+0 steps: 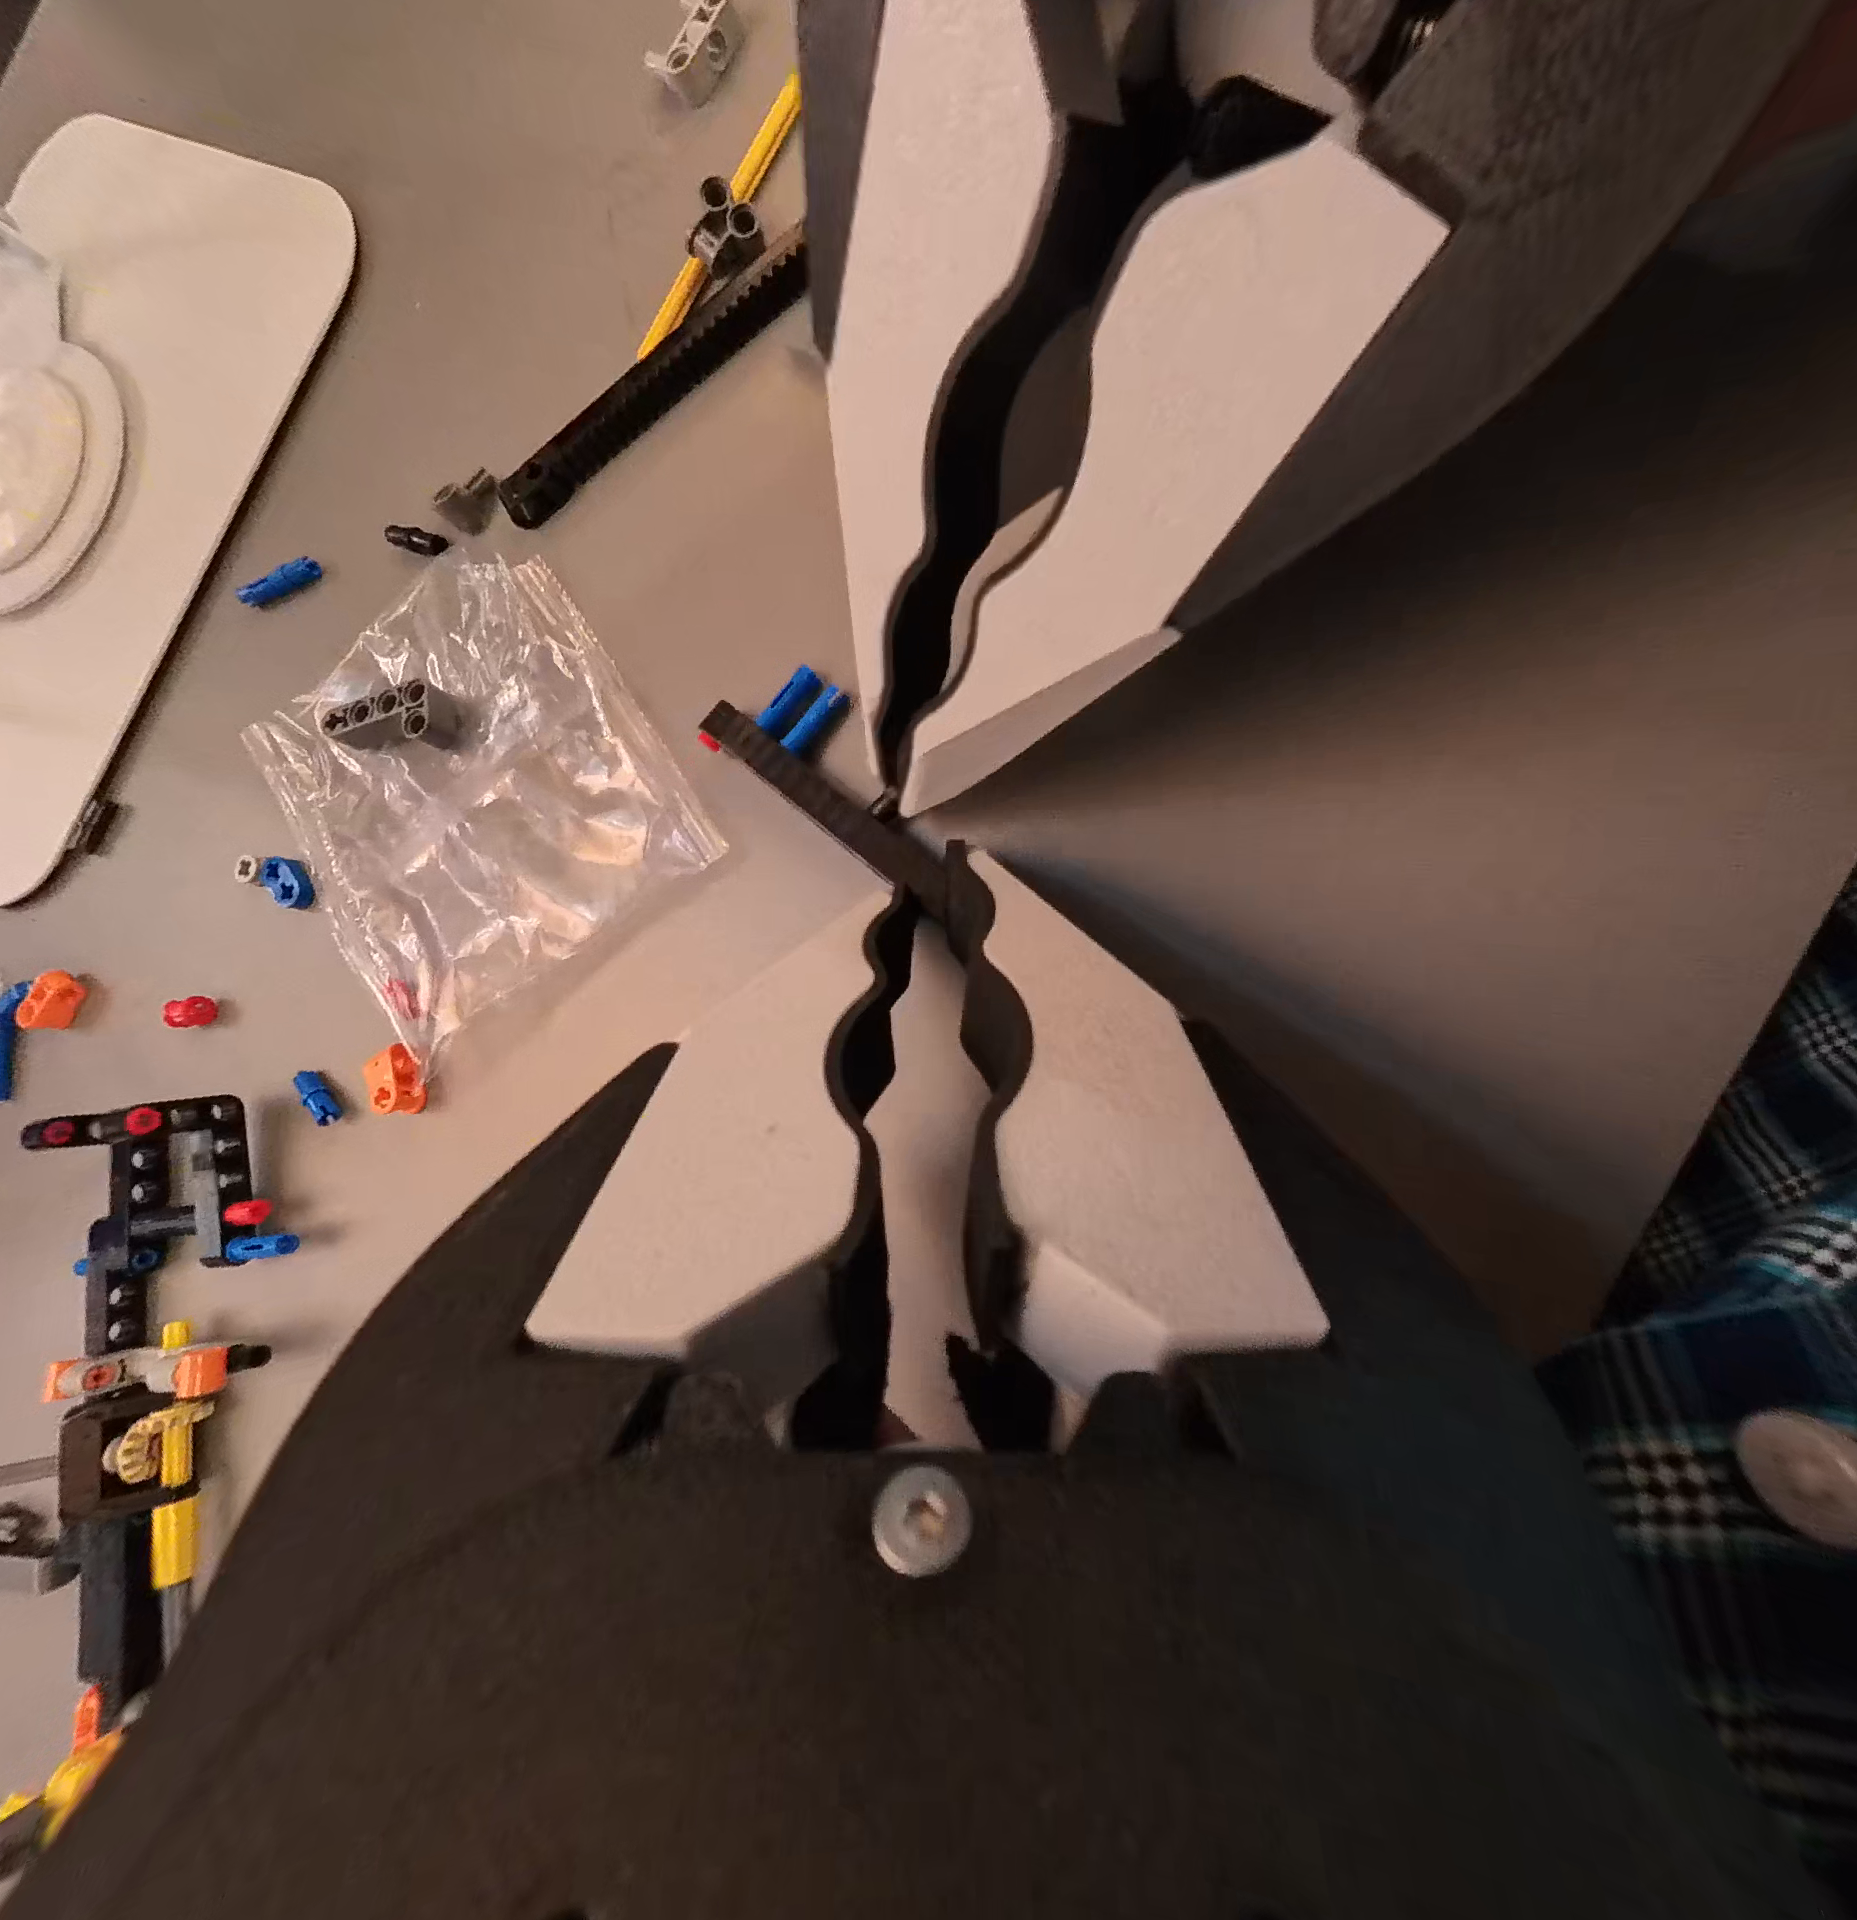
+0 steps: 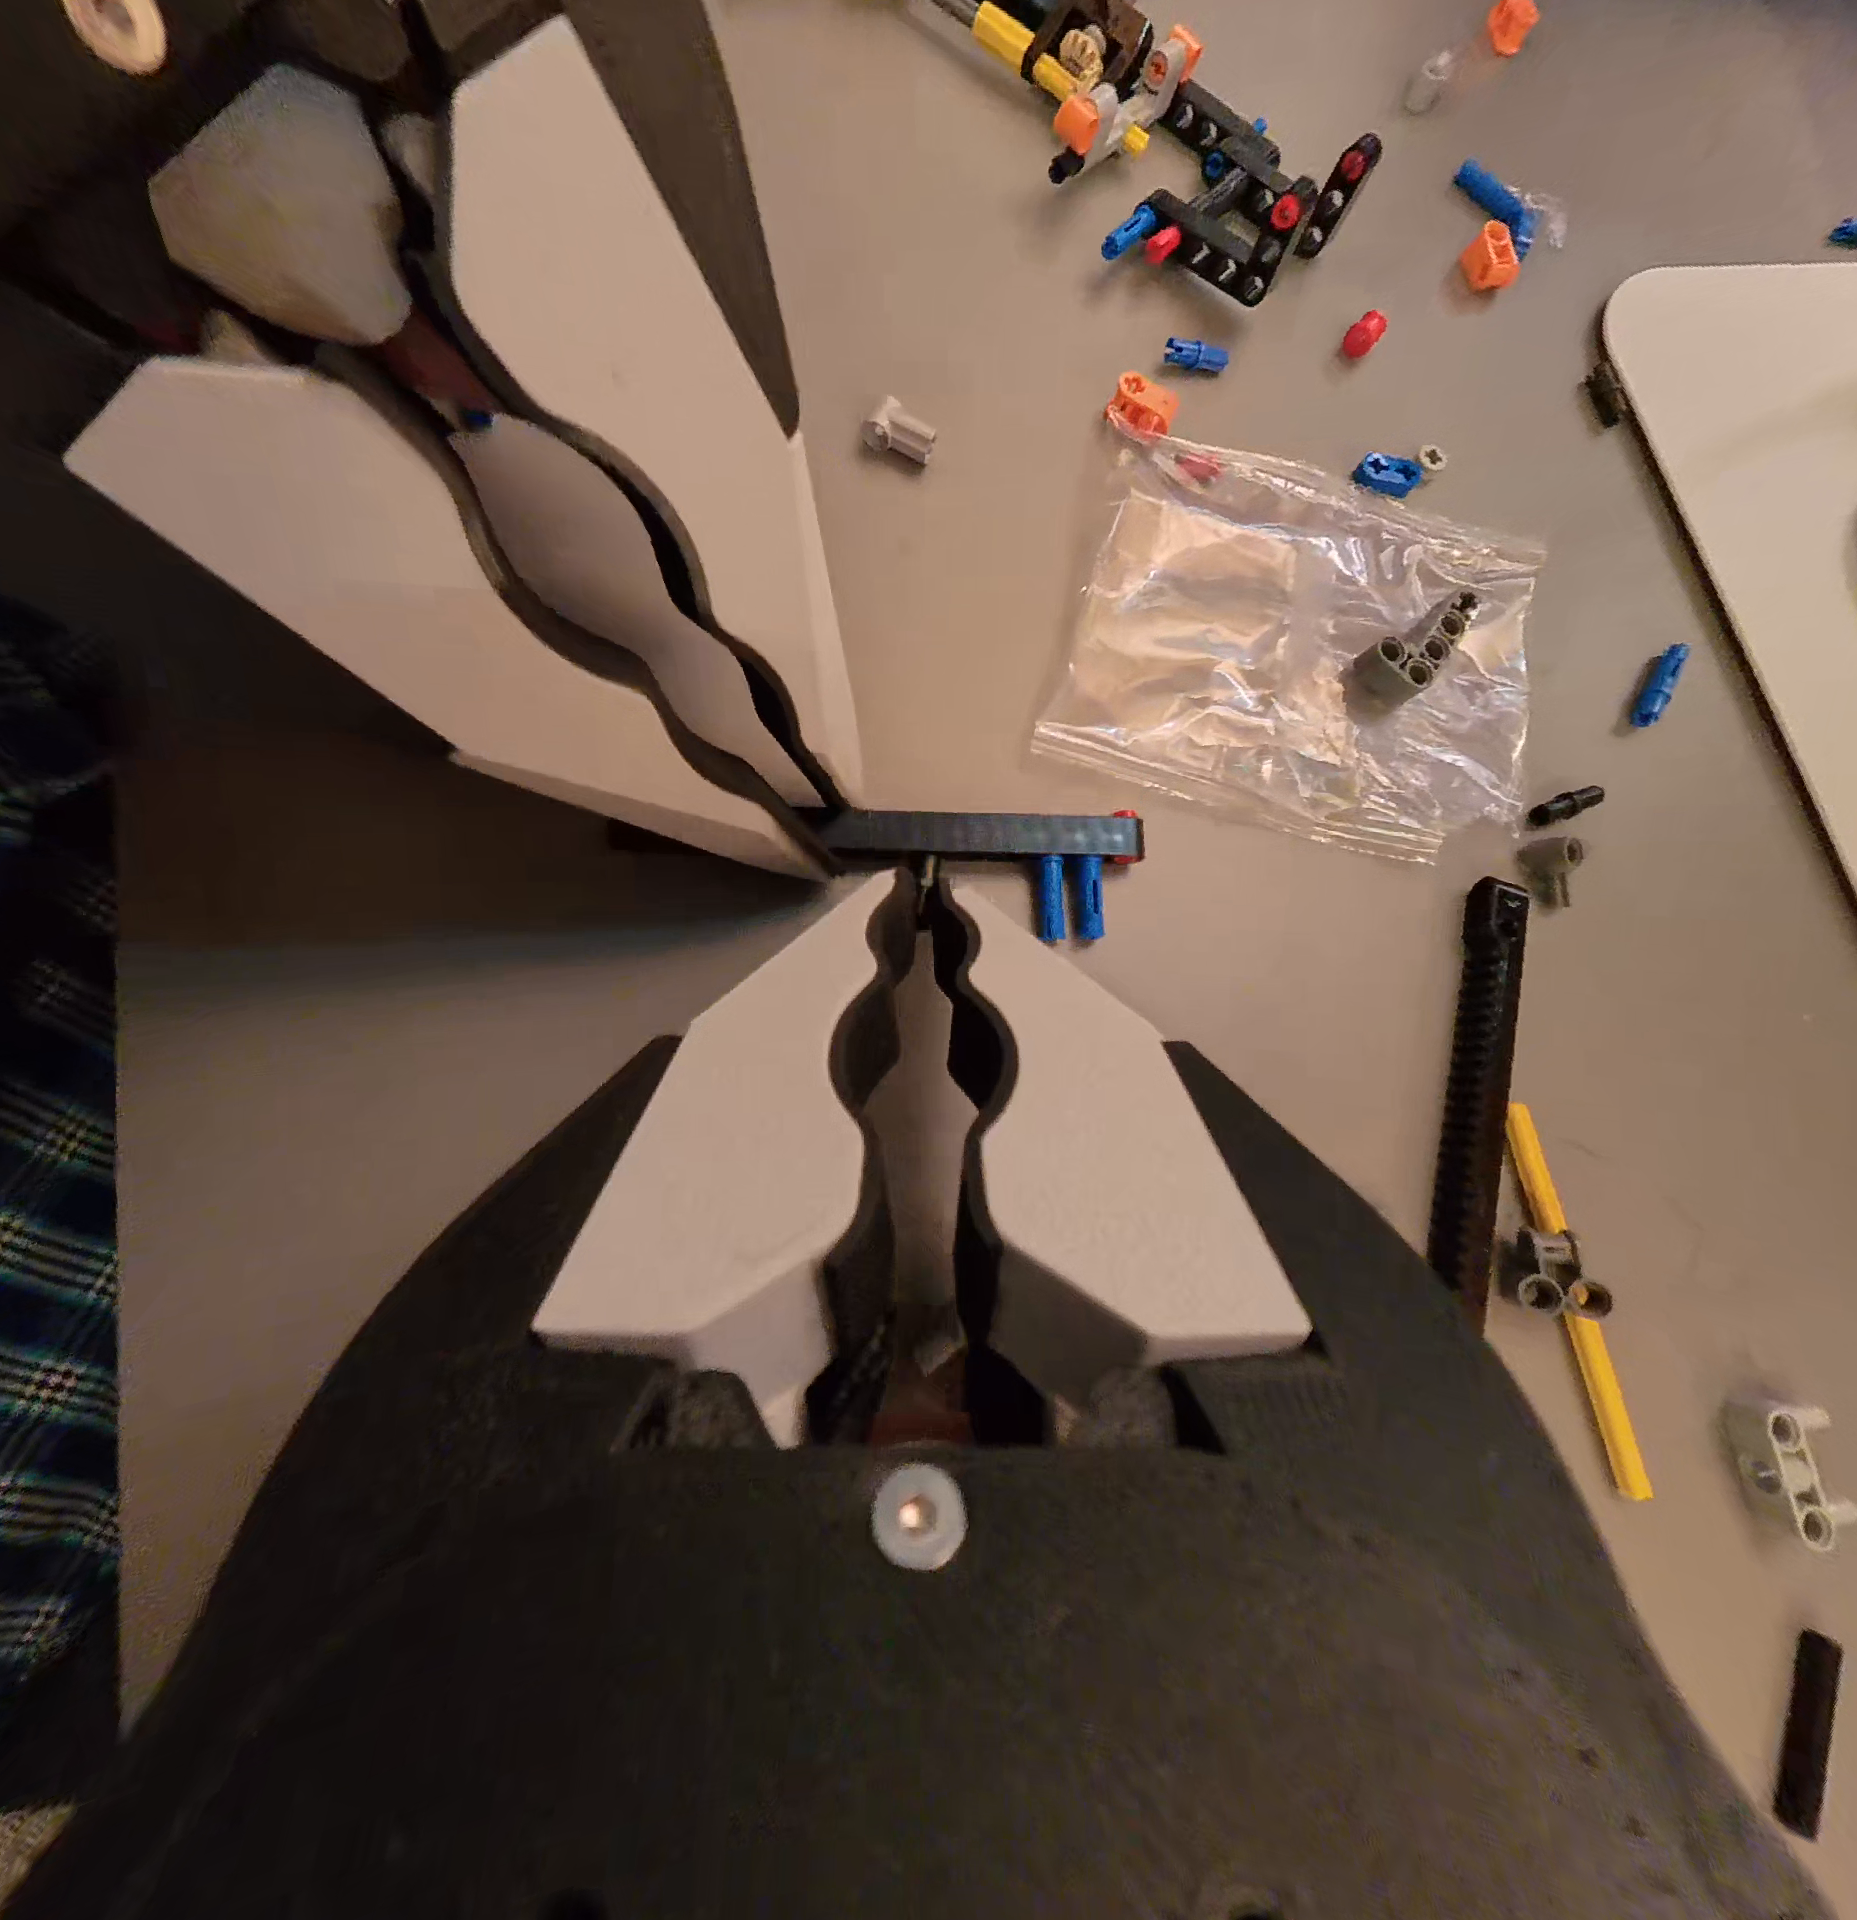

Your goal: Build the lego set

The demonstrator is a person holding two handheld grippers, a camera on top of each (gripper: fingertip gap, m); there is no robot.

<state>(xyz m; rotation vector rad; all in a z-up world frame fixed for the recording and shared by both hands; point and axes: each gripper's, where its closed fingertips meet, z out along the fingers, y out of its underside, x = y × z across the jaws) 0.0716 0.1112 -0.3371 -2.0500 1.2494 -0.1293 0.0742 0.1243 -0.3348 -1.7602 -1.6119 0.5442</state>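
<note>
Grey worktop (image 2: 955,312) is carrying everything. The half-built lego model (image 1: 145,1351) is sitting at 8 o'clock in the left wrist view, with a clear plastic bag (image 1: 477,800) nearer centre. Left gripper (image 1: 929,883) is pinching one end of the black beam (image 2: 986,834), jaws nearly closed on it. Right gripper (image 2: 926,883) is nipping a tiny dark pin (image 2: 924,871) under that beam, two blue pins (image 2: 1069,899) sticking out beside it.

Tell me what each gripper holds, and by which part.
Left gripper clamps one end of the black beam. Right gripper pinches a small dark pin at the beam's middle edge.
</note>
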